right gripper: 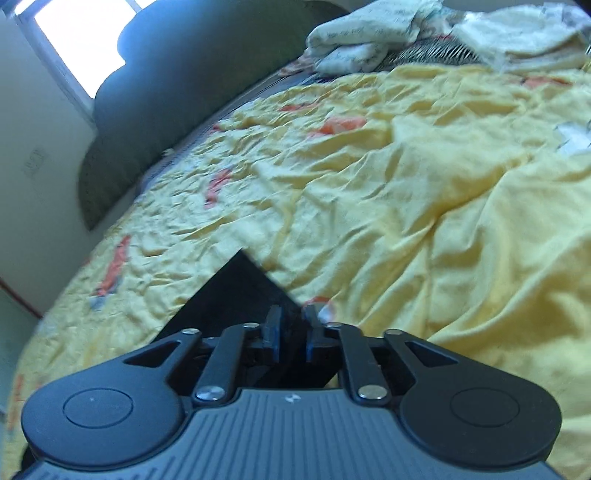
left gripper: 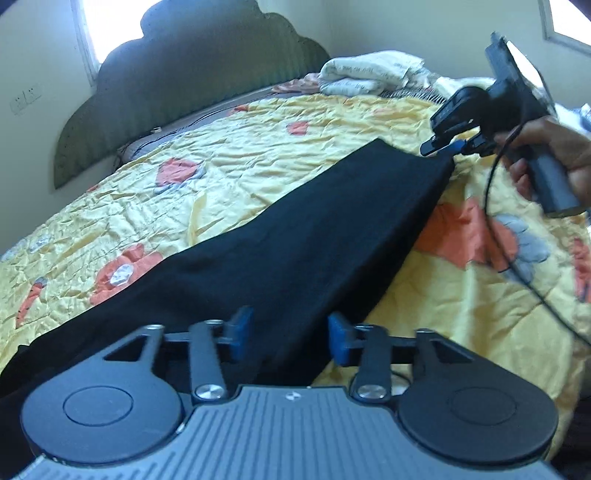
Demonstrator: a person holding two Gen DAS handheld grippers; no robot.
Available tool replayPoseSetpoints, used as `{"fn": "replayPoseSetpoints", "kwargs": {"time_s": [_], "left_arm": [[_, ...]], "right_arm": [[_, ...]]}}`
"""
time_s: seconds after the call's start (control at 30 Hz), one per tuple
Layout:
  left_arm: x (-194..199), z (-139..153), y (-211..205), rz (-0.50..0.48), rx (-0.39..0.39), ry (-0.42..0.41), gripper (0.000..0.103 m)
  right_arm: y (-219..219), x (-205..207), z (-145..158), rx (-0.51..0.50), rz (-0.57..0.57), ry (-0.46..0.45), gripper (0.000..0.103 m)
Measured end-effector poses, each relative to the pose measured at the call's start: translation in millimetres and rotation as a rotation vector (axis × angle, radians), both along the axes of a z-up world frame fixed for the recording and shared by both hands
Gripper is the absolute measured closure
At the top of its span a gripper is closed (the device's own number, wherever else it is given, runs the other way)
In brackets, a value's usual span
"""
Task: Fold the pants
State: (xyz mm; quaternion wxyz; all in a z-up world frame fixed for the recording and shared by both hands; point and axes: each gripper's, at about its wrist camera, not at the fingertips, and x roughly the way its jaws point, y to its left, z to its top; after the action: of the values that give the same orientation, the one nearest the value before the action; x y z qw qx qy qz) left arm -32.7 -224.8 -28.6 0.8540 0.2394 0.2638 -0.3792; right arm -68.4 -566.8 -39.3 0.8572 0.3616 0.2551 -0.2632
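- One pair of black pants point(left gripper: 295, 236) lies in a long band across the bed, running from the near left edge of the left wrist view up toward its far right.
- Its far end is a straight hem, and the corner of that hem sits at the blue tips of the right gripper point(left gripper: 441, 144), which a hand point(left gripper: 554, 155) holds by a dark handle above the right side of the bed.
- From the right wrist view, the same gripper point(right gripper: 291, 334) has its two blue fingers point(right gripper: 274, 332) drawn close with black cloth in the narrow gap between them; it appears clamped on a pointed corner of the pants point(right gripper: 236, 291).
- Left gripper point(left gripper: 291, 334) is spread wide, its blue fingers point(left gripper: 240, 328) well apart over the near end of the pants; the cloth passes under and between them, and nothing is pinched.
- Under the pants is a yellow quilt point(left gripper: 258, 155), crumpled, printed with orange and grey flowers.
- A black cable point(left gripper: 491, 206) hangs from the right gripper and trails over the quilt.
- At the far end of the bed lies a heap of white bedding point(left gripper: 369, 74), next to a striped cloth.
- Behind the bed stands a dark green headboard point(left gripper: 184, 74) with a scalloped top, against a pale wall with a bright window point(left gripper: 110, 22) to its left.
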Motion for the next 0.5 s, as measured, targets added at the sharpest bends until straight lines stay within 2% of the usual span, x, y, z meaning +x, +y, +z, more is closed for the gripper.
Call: {"fn": "replayPoseSetpoints", "kwargs": {"time_s": [0.07, 0.13, 0.2, 0.27, 0.37, 0.43, 0.5], "left_arm": [[-1, 7, 4, -0.018, -0.029, 0.030, 0.038], [-3, 14, 10, -0.024, -0.062, 0.054, 0.036], [-2, 21, 15, -0.009, -0.089, 0.055, 0.035], [1, 27, 21, 0.015, -0.117, 0.064, 0.034], [15, 36, 36, 0.093, -0.158, 0.078, 0.027], [30, 36, 45, 0.177, -0.151, 0.077, 0.021], [47, 27, 54, 0.249, -0.108, 0.124, 0.020]], "right_arm": [[-1, -3, 7, -0.069, -0.057, 0.038, 0.079], [3, -10, 18, -0.174, -0.127, 0.054, 0.079], [14, -10, 30, -0.277, -0.129, 0.055, 0.079], [28, 1, 36, -0.317, -0.020, 0.041, 0.078], [57, 33, 33, -0.291, 0.267, 0.048, 0.078], [77, 54, 27, -0.293, 0.412, 0.067, 0.078], [92, 74, 20, -0.314, 0.478, 0.119, 0.078]]}}
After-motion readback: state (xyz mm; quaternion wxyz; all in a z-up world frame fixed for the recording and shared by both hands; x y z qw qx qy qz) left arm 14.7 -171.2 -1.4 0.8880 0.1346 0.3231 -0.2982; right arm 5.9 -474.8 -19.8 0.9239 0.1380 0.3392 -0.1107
